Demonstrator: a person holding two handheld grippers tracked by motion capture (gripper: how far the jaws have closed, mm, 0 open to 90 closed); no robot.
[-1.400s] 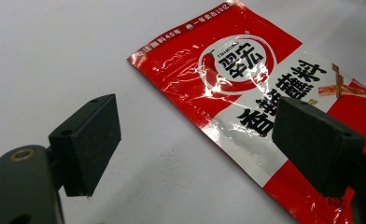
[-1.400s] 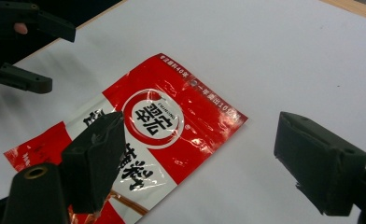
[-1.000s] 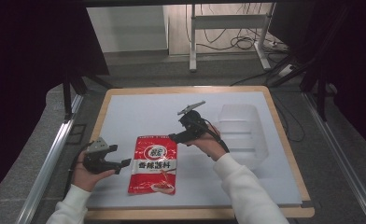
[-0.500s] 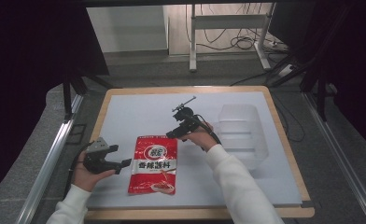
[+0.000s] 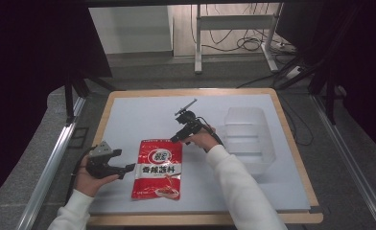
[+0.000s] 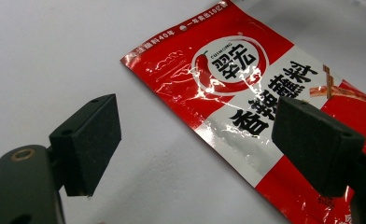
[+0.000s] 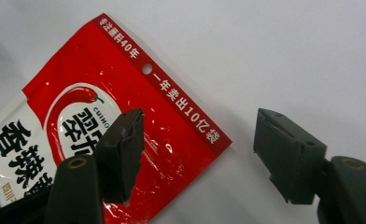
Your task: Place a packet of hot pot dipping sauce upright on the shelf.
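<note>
Packet: a flat red and white seasoning packet (image 5: pixel 158 168) lies on the white board (image 5: pixel 128 115), toward its near edge and left of the middle, not yet lifted.
Long axis: it runs from the board's near edge to the far edge, with the sealed top, punched with a hang hole, at the far end.
Right gripper (image 5: pixel 175 139): just above the packet's far right corner. In its own view the jaws straddle that corner, one over the red print and one over bare board; they have just been closing but stand apart, pressing on nothing.
Left gripper (image 5: pixel 128 168): low at the packet's left edge, about halfway along it. Its jaws are spread wide, one over the board and one over the packet's print, holding nothing.
Turning relation: the packet stretches from the right gripper toward the near edge, so that gripper looks set to take the top corner, the left gripper being beside the long side.
Bin: a clear plastic bin (image 5: pixel 246 136) stands right of the packet, toward the board's right edge, well apart.
</note>
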